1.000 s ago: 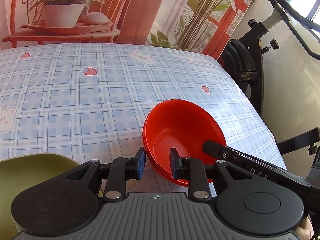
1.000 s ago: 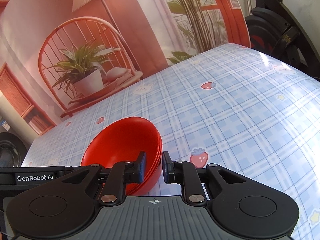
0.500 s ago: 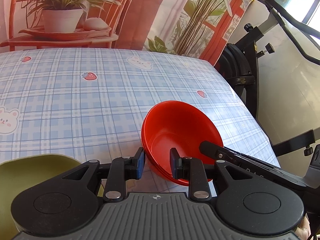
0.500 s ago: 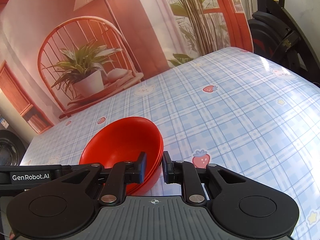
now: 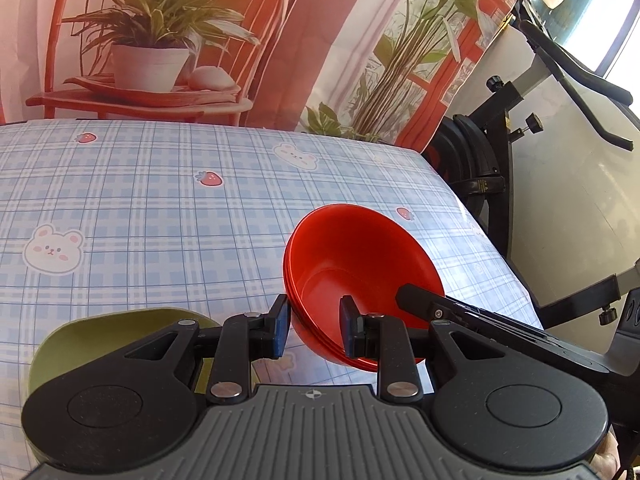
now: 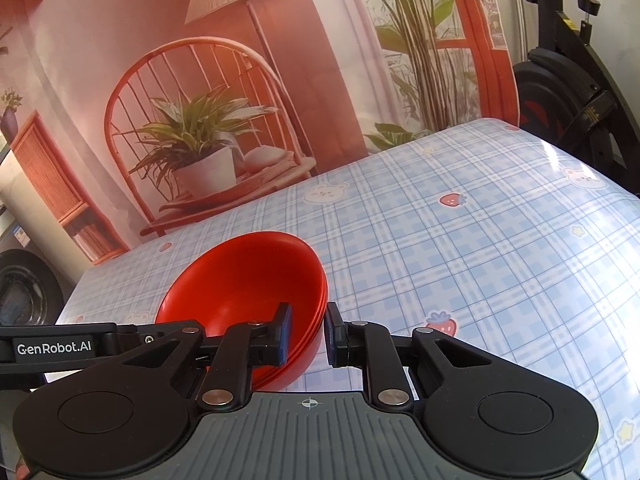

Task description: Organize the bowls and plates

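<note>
Red glossy plastic bowls (image 5: 360, 264), a nested stack of round shells, hang tilted above the blue plaid tablecloth (image 5: 160, 208), pinched at both sides. The left gripper (image 5: 314, 330) is clamped on the rim at its 12 o'clock, one pad outside the wall and one inside. The right gripper (image 6: 306, 334) bites the opposite rim the same way, the bowl lying toward 11 o'clock. Both are equally near. An olive-green dish (image 5: 108, 332) sits at the left gripper's 9 o'clock, probably the destination.
</note>
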A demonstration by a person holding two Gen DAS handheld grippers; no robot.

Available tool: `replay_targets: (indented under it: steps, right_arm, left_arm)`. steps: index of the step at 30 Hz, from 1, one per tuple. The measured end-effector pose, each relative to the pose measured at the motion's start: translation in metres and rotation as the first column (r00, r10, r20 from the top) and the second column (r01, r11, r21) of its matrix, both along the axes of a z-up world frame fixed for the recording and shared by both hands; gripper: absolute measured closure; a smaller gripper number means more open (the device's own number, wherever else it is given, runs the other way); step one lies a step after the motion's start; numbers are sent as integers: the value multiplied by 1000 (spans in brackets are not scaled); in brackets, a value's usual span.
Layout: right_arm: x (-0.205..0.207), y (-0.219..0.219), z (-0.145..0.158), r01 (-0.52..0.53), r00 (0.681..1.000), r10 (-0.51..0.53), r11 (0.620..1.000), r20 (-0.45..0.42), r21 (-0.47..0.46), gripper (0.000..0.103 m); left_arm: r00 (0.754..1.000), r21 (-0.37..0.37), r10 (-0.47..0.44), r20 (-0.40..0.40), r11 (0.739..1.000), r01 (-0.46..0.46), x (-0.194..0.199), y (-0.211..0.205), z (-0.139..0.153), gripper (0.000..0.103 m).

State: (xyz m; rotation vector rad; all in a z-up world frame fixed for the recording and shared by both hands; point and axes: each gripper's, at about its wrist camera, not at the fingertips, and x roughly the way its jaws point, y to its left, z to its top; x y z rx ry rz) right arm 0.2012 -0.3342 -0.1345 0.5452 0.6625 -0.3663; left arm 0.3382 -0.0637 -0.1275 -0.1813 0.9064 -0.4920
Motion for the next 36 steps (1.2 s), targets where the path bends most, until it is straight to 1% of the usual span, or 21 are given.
replay_targets:
  steps: [7, 13, 19, 27, 31, 36]
  right_arm:
    - [5, 24, 13, -27, 1000, 27, 999, -3, -19, 86]
    - [13, 50, 24, -61, 998, 60, 997, -24, -41, 86]
    - [21, 76, 30, -98, 994, 96, 993, -43, -61, 86]
    - [36, 108, 23, -165, 984, 160, 984, -85, -60, 86]
    - [42, 121, 19, -199, 976, 192, 978, -103, -59, 86]
    - [46, 130, 18, -226, 969, 219, 972, -111, -56, 86]
  left_arm:
    - [999, -24, 29, 18, 999, -28, -11, 25, 11, 77]
    - [998, -6, 39, 45, 999, -39, -22, 41, 20, 77]
    - [998, -18, 47, 53, 999, -46, -31, 68, 22, 77]
    - [996, -32, 84, 23, 996, -84, -38, 101, 17, 77]
    - [995, -22, 103, 13, 994, -103, -41, 109, 15, 77]
    - [995, -15, 104, -3, 995, -104, -41, 116, 11, 77]
